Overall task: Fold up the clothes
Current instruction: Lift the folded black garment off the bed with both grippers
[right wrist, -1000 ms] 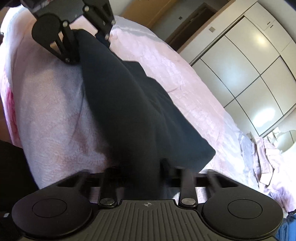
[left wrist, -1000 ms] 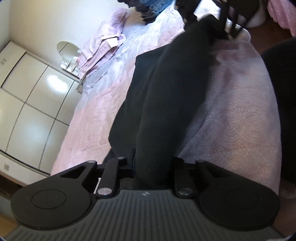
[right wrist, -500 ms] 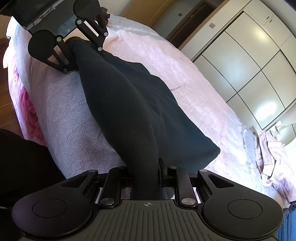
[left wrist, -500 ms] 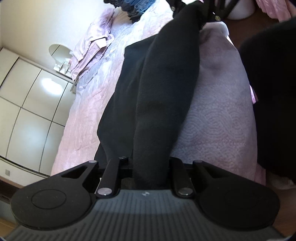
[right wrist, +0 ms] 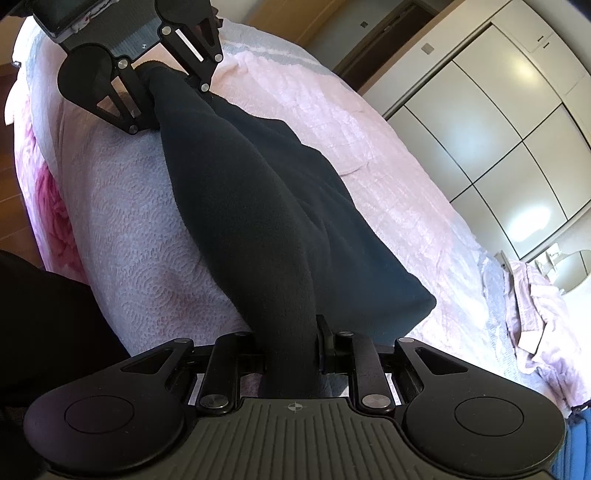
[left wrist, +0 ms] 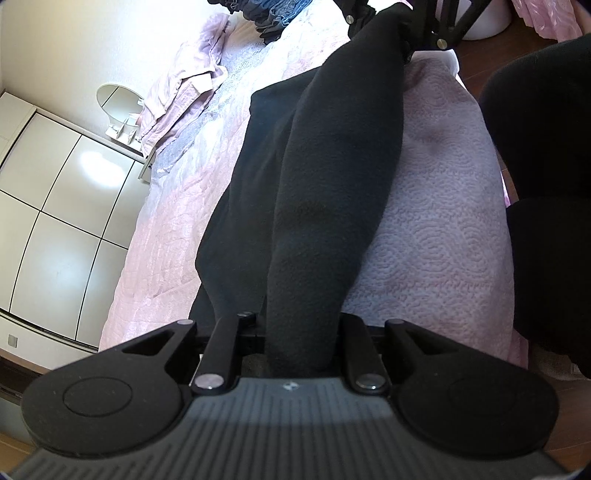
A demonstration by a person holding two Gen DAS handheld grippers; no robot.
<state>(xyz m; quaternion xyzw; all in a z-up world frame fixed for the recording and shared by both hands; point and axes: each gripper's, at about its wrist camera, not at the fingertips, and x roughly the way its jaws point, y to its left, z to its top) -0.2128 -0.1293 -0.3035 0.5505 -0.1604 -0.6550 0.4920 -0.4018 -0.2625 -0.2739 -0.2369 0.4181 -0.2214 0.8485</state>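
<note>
A black fleece garment [left wrist: 332,184] is stretched as a long fold between my two grippers over the pink bed [left wrist: 443,240]. My left gripper [left wrist: 301,332] is shut on its near end, and the cloth hides the fingertips. The right gripper [left wrist: 417,33] grips the far end at the top of the left wrist view. In the right wrist view the same garment [right wrist: 258,203] runs from my right gripper [right wrist: 291,339], shut on it, up to the left gripper [right wrist: 162,85]. The rest of the garment lies flat on the bedspread [right wrist: 388,184].
A crumpled pink shirt [left wrist: 184,85] [right wrist: 535,306] lies further along the bed, with a pile of dark clothes [left wrist: 273,14] beyond it. White wardrobe doors [left wrist: 55,203] [right wrist: 498,129] stand past the bed. A person's dark-clothed leg [left wrist: 546,184] [right wrist: 48,332] is at the bed's near edge.
Both grippers slid a little along the bed with the garment still held between them, then came to rest. More of the person's dark leg now shows in the left wrist view.
</note>
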